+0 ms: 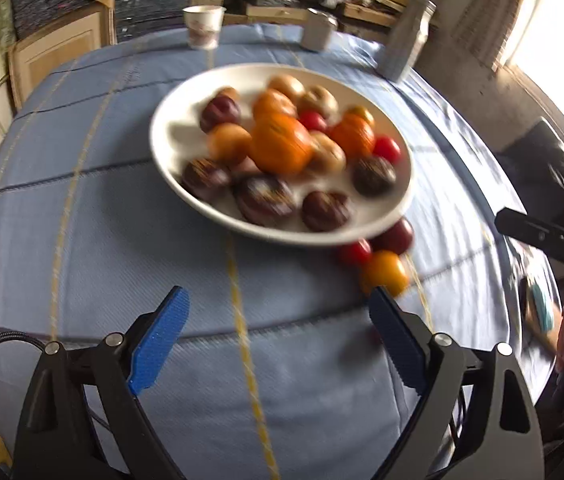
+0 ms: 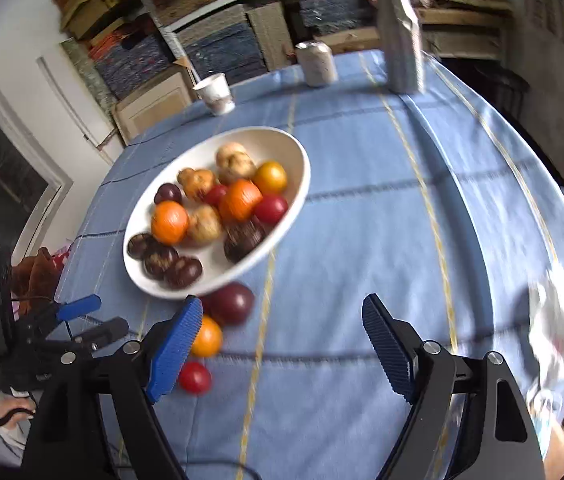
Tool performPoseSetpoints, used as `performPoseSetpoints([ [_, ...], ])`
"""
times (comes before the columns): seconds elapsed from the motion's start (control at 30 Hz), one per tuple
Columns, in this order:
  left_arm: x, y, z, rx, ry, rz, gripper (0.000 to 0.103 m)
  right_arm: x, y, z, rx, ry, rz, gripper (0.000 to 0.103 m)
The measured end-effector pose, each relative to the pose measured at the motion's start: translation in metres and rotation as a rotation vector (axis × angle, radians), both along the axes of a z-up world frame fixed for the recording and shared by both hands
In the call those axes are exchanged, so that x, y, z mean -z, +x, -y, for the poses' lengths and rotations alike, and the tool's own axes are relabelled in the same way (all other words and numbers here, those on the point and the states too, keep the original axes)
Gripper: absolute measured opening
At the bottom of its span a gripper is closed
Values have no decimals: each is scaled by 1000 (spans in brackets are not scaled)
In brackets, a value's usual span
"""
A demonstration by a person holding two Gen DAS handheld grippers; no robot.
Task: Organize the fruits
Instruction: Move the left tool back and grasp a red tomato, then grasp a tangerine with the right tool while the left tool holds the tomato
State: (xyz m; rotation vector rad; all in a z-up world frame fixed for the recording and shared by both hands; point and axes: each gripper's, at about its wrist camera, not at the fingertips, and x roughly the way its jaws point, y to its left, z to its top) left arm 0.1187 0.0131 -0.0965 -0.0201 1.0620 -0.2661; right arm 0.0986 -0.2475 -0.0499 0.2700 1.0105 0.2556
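A white bowl (image 1: 170, 120) (image 2: 282, 148) on the blue checked cloth holds several fruits: oranges (image 1: 280, 142), dark purple ones, small red ones and tan ones. Three fruits lie loose on the cloth by the bowl's near rim: a dark plum (image 2: 232, 304) (image 1: 395, 236), a yellow-orange fruit (image 2: 206, 336) (image 1: 383, 272) and a small red one (image 2: 194, 377) (image 1: 355, 252). My left gripper (image 1: 278, 296) hangs open and empty before the bowl. My right gripper (image 2: 282, 302) is open and empty too; the loose fruits sit just outside its left finger.
At the table's far edge stand a paper cup (image 1: 204, 26) (image 2: 214, 94), a can (image 2: 315, 62) and a tall silver container (image 2: 399, 32). Crumpled white wrapping (image 2: 557, 332) lies at the right. Packed shelves rise behind the table. A person's hand holds the left gripper (image 2: 98, 318).
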Motion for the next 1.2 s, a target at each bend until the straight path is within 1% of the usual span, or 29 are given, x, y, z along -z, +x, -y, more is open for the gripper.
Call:
performPoseSetpoints([
  [0.17, 5, -24, 34, 137, -17, -2, 89, 9, -32, 23, 58, 3, -39, 83],
  [0.33, 6, -25, 53, 192, -65, -1, 89, 12, -48, 40, 101, 4, -54, 83],
  [0.37, 7, -24, 56, 198, -78, -10, 85, 12, -51, 44, 106, 3, -52, 83],
  [0.4, 9, -20, 59, 205, -87, -22, 78, 11, -54, 46, 112, 1, -51, 83],
  [0.47, 13, -15, 66, 218, -93, -42, 72, 11, -58, 53, 128, 1, -52, 83],
  [0.57, 19, -13, 73, 231, -88, -58, 68, 13, -61, 61, 154, 8, -62, 84],
  [0.63, 22, -13, 77, 236, -84, -66, 63, 14, -63, 65, 161, 12, -66, 84],
  [0.7, 26, -11, 81, 242, -75, -78, 53, 15, -63, 66, 161, 10, -66, 84],
  [0.83, 32, -9, 83, 227, -60, -82, 50, 16, -65, 67, 152, 9, -68, 84],
  [0.87, 32, -8, 82, 222, -64, -83, 47, 16, -65, 68, 152, 9, -68, 84],
  [0.93, 32, -7, 80, 215, -69, -85, 41, 16, -65, 69, 154, 12, -70, 84],
  [0.97, 33, -7, 79, 214, -67, -87, 34, 17, -64, 69, 154, 15, -70, 84],
  [1.0, 34, -7, 78, 214, -71, -94, 30, 17, -63, 69, 154, 18, -70, 84],
  [1.13, 34, -10, 75, 207, -81, -96, 30, 16, -57, 60, 124, 25, -65, 84],
  [1.2, 31, -13, 71, 200, -78, -89, 30, 16, -52, 48, 82, 26, -62, 84],
])
